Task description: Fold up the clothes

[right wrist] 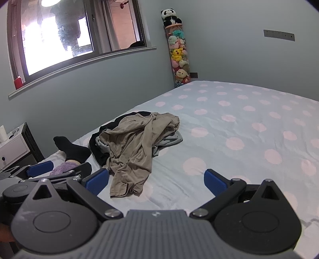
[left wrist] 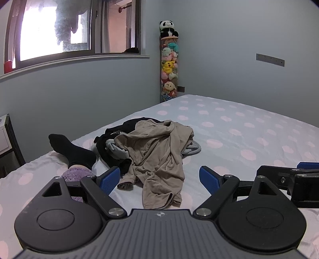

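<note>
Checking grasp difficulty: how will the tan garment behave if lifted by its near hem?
Tan garment looks thin and creased, so probably floppy and light. It drapes over the dark clothes, so lifting may drag them along.

A home bedroom. A bed with a pale sheet dotted pink fills the room, against blue-grey walls. Behind its far corner stands a tall clear tube of plush toys topped by a panda. Left of the bed are a sliding window and a white nightstand.
</note>
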Action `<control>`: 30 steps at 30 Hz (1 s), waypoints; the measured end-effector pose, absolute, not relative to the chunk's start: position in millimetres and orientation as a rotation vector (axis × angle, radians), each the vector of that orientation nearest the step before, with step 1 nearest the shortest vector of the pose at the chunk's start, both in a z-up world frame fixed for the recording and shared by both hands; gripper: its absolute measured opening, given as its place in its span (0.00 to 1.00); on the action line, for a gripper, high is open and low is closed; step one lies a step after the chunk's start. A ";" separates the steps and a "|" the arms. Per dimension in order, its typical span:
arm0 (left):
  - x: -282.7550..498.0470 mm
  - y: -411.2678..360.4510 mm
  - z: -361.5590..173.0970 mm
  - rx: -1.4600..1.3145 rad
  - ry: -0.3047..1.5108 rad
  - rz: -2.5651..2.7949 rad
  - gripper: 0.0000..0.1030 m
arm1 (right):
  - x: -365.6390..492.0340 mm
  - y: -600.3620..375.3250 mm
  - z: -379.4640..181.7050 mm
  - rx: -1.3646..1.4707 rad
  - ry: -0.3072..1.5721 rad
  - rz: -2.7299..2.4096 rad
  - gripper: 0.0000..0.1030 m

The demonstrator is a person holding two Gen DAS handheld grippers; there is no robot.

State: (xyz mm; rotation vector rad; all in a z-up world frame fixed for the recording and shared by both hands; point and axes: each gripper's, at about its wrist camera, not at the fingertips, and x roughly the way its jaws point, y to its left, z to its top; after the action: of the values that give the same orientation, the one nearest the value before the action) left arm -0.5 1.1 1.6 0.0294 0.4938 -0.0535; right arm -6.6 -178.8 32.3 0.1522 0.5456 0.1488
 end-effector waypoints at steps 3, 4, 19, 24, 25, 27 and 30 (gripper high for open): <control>0.2 1.5 0.4 0.030 0.503 -0.056 0.85 | -6.3 -179.8 32.0 0.157 0.548 0.150 0.99; 0.3 1.6 0.3 0.030 0.505 -0.057 0.85 | -6.4 -179.8 32.2 0.159 0.549 0.150 0.99; 0.2 0.2 -2.9 0.034 0.525 -0.060 0.85 | -7.6 -181.9 30.6 0.166 0.557 0.155 0.99; 0.6 0.5 -3.8 0.034 0.531 -0.061 0.85 | -7.6 -181.6 29.9 0.172 0.560 0.153 0.99; 1.0 0.6 -4.2 0.032 0.532 -0.061 0.85 | -7.5 -181.5 29.6 0.172 0.559 0.153 0.99; 2.4 1.2 -5.8 0.025 0.539 -0.062 0.85 | -7.4 -181.3 28.7 0.171 0.554 0.153 0.99; 5.4 2.5 -8.7 0.011 0.551 -0.060 0.85 | -6.7 -182.6 25.0 0.176 0.538 0.150 0.99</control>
State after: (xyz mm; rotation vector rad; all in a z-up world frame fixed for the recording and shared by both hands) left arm 5.4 2.5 -8.7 0.0110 0.5506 -0.0598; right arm -6.7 -182.6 25.0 0.1762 0.5383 0.1500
